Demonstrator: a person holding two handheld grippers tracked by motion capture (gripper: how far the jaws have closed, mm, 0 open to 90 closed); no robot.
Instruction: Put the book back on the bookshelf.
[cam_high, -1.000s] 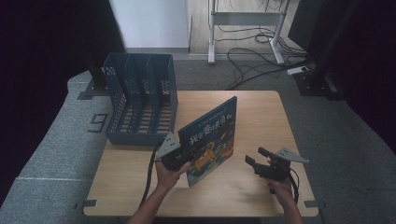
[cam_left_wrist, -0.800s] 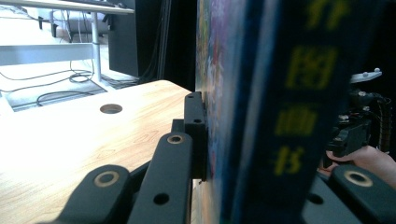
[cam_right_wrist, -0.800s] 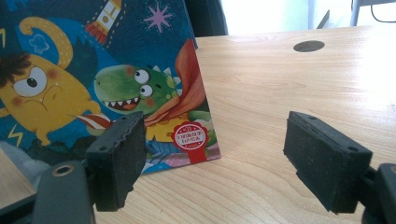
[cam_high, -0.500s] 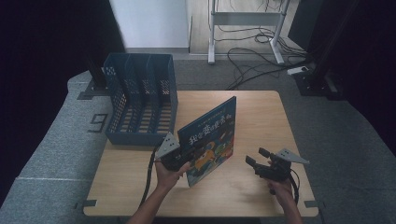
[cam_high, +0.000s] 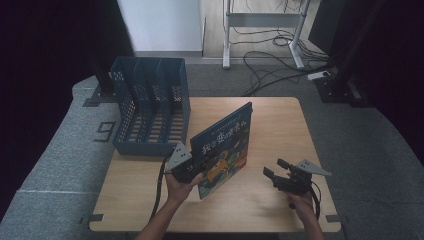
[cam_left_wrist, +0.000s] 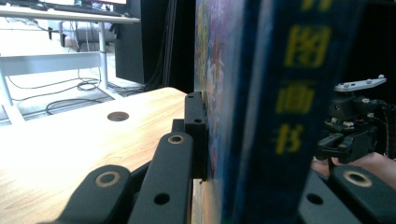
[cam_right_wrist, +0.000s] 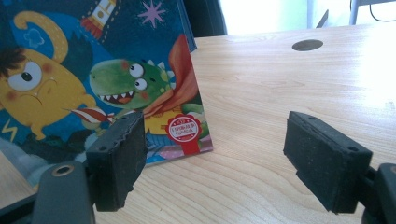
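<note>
1. Done so far, judging from the scene: picture book (cam_high: 223, 146) raised on edge, tilted, one lower corner resting on the worktop (cam_high: 280, 120), just beside the blue file rack (cam_high: 150, 107).
2. Left gripper (cam_high: 192, 167): fingers (cam_left_wrist: 195, 135) clamped on the book near its spine, holding it up.
3. Right gripper (cam_high: 276, 172): fingers (cam_right_wrist: 116, 156) spread wide, nothing between them, aimed at the book's cover from the side and well clear of it.
4. Left to do, most likely: carrying the book over to the rack and sliding it upright into one of the slots, all empty as far as visible.
5. Overall, probably early to midway: book lifted, not yet filed.
</note>
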